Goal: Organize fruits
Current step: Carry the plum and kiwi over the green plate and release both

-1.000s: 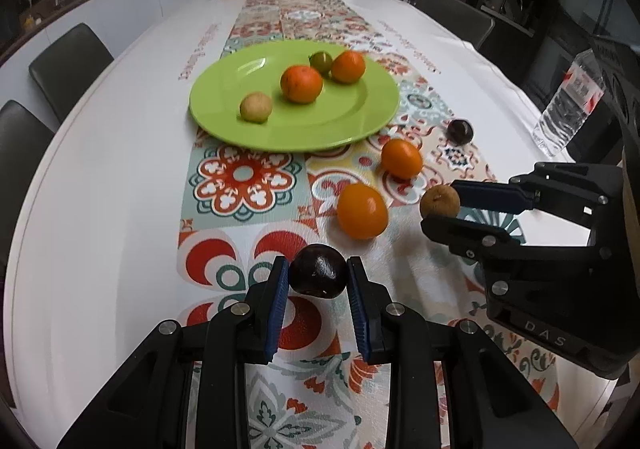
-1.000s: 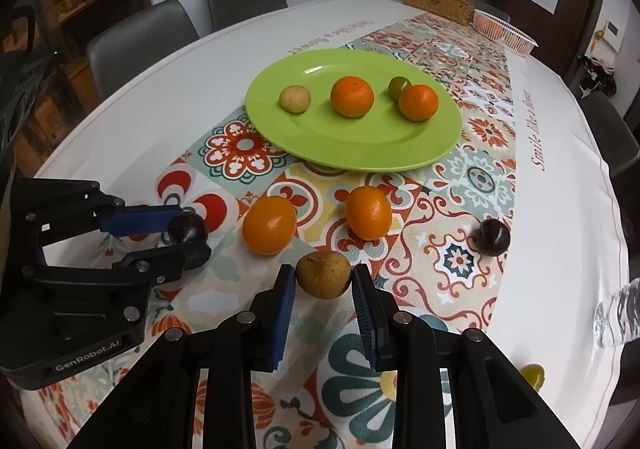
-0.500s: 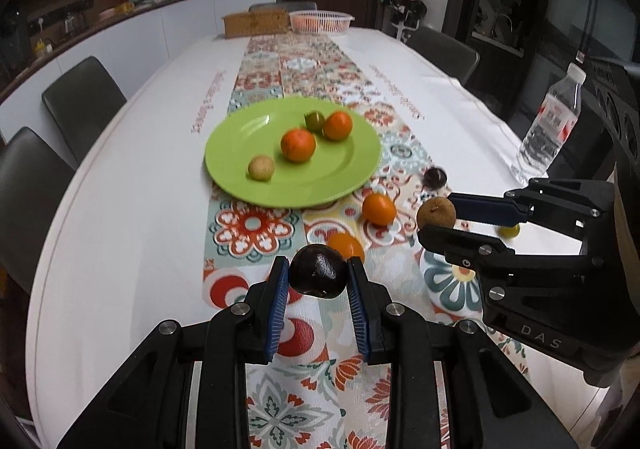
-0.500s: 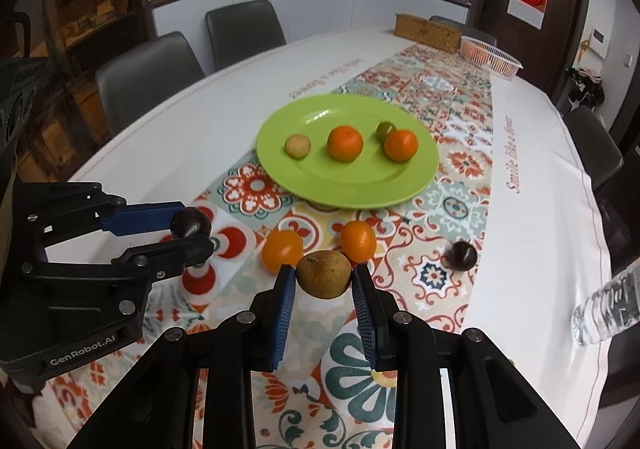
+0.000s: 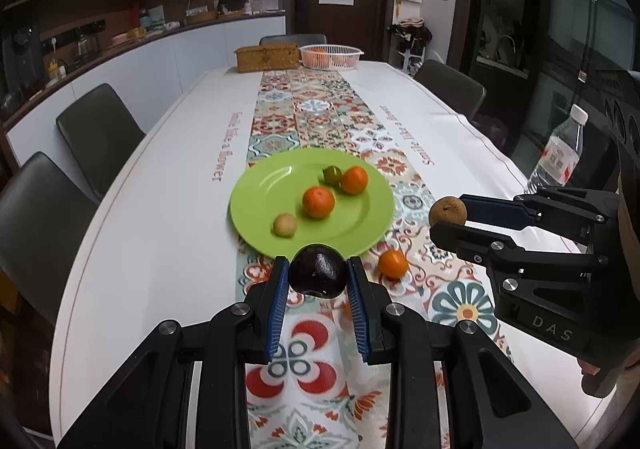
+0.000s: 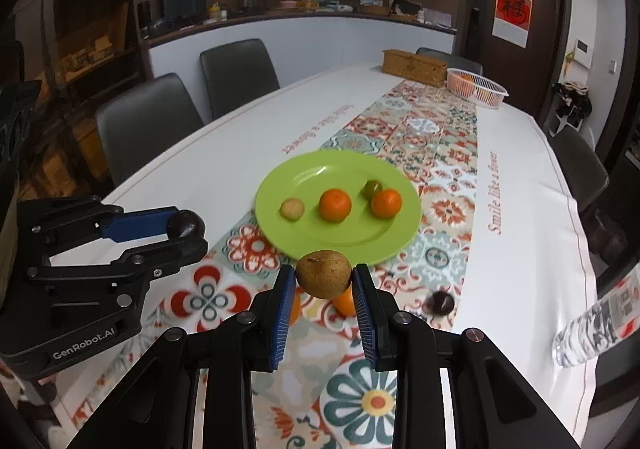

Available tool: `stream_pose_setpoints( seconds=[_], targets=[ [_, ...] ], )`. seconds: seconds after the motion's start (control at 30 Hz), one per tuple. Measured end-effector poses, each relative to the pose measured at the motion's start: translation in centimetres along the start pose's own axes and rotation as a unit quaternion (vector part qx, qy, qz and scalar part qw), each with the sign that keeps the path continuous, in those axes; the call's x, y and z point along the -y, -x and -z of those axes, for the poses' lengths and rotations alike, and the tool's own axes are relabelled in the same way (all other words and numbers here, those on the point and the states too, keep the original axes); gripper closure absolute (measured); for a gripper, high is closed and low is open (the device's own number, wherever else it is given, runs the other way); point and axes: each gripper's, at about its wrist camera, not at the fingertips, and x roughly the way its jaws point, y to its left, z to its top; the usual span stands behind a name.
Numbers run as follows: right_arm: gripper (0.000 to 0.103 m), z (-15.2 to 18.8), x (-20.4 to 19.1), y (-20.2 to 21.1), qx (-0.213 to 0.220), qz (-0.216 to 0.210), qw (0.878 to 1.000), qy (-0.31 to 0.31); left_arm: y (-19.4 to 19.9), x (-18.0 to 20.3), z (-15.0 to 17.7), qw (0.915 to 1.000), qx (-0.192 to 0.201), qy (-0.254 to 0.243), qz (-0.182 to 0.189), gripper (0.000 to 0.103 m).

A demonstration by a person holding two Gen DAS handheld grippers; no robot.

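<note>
My left gripper is shut on a dark purple fruit and holds it above the table, short of the green plate. My right gripper is shut on a brown fruit, also lifted, and shows in the left wrist view. The plate holds two oranges, a small green fruit and a pale round fruit. Oranges and another dark fruit lie on the patterned runner.
A water bottle stands at the table's right edge. A wicker box and a white basket sit at the far end. Dark chairs line both sides of the table.
Both grippers have risen well above the table with their fruits held, so the plate and loose fruit look smaller and farther below.
</note>
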Motion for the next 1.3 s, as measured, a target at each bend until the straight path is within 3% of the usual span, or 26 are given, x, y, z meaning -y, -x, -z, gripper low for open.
stream_pose_setpoints(
  seconds=[0.53, 1.3],
  targets=[
    [0.072, -4.0, 1.8, -3.4, 0.007, 0.006, 1.000, -0.013, -3.2, -1.9, -3.5, 1.0000, 0.003, -0.001, -0.004, 0.074],
    [0.072, -6.7, 4.0, -13.2, -0.036, 0.000, 0.999, -0.015, -12.9, -5.6, -5.6, 0.9991, -0.036, 0.020, 0.010, 0.074]
  ],
)
